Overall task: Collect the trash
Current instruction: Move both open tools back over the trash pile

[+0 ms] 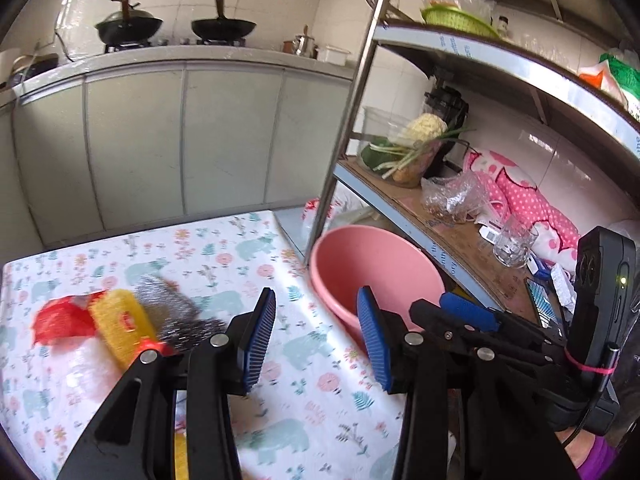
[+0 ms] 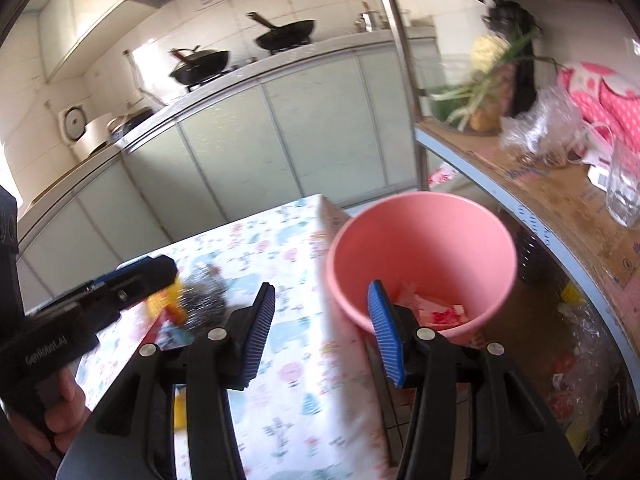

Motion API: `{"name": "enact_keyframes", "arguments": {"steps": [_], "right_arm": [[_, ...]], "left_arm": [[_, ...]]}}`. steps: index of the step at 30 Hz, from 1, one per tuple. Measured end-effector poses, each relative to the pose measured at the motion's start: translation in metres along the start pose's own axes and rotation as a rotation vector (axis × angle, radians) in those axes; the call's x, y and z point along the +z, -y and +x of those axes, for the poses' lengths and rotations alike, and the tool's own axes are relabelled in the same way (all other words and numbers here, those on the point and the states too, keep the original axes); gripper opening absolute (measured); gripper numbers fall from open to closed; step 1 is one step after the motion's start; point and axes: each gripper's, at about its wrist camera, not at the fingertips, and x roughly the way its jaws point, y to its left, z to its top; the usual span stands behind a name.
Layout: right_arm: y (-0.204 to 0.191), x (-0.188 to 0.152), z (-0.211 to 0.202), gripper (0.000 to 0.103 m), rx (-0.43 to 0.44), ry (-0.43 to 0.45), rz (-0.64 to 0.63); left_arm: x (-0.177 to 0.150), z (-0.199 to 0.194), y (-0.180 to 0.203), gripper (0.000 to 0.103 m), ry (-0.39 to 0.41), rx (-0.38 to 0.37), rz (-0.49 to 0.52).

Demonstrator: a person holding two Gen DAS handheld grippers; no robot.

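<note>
Both grippers stand with their blue-padded jaws apart and nothing between them: the left gripper (image 1: 316, 336) hangs over the near part of the table, and the right gripper (image 2: 322, 332) sits at the table's right edge, one jaw in front of the bucket.

Just beyond that edge stands the pink bucket (image 2: 420, 240), round and smooth-walled, with crumpled white and red scraps (image 2: 436, 312) lying on its bottom. On the left part of the table lies a blurred cluster of things: a red mesh piece (image 1: 64, 320), a yellow sponge-like pad (image 1: 120, 320) touching it, and a grey steel-wool scourer (image 1: 172, 304) just beside the pad.

A cloth printed with pale bears and flowers (image 1: 224, 256) covers the table. Behind it runs a counter with pale green cabinet doors (image 1: 160, 140), two black woks (image 1: 224, 28) on the burners above. On the right a metal shelf rack (image 1: 460, 240) carries spring onions, a crinkled plastic bag, a glass mug (image 1: 514, 244) and pink spotted cloth
</note>
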Motion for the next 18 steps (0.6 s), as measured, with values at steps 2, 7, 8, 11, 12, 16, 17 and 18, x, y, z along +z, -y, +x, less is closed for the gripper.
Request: {"name": "enact_keyframes", "arguments": {"steps": [2, 7, 8, 11, 12, 16, 17, 18], "right_arm": [[-0.01, -0.003, -0.006, 0.05, 0.015, 0.002, -0.009], [-0.03, -0.005, -0.015, 0.05, 0.057, 0.007, -0.025], [-0.032, -0.005, -0.014, 0.05, 0.068, 0.008, -0.028], [-0.039, -0.004, -0.012, 0.05, 0.102, 0.006, -0.035], [-0.042, -0.004, -0.012, 0.05, 0.117, 0.004, -0.037], [-0.051, -0.008, -0.01, 0.05, 0.166, -0.006, -0.047], [-0.053, -0.009, -0.01, 0.05, 0.174, -0.007, -0.05], [-0.055, -0.011, -0.01, 0.05, 0.182, -0.009, -0.052]], "left_arm": [[-0.004, -0.018, -0.012, 0.042, 0.014, 0.025, -0.014], [-0.012, -0.06, -0.04, 0.042, 0.063, 0.122, -0.035], [-0.013, -0.067, -0.045, 0.042, 0.071, 0.143, -0.043], [-0.02, -0.084, -0.06, 0.042, 0.088, 0.209, -0.062], [-0.021, -0.089, -0.065, 0.042, 0.094, 0.228, -0.072], [-0.026, -0.109, -0.085, 0.042, 0.107, 0.295, -0.115], [-0.027, -0.114, -0.09, 0.042, 0.113, 0.308, -0.124], [-0.029, -0.119, -0.095, 0.042, 0.118, 0.323, -0.132]]}}
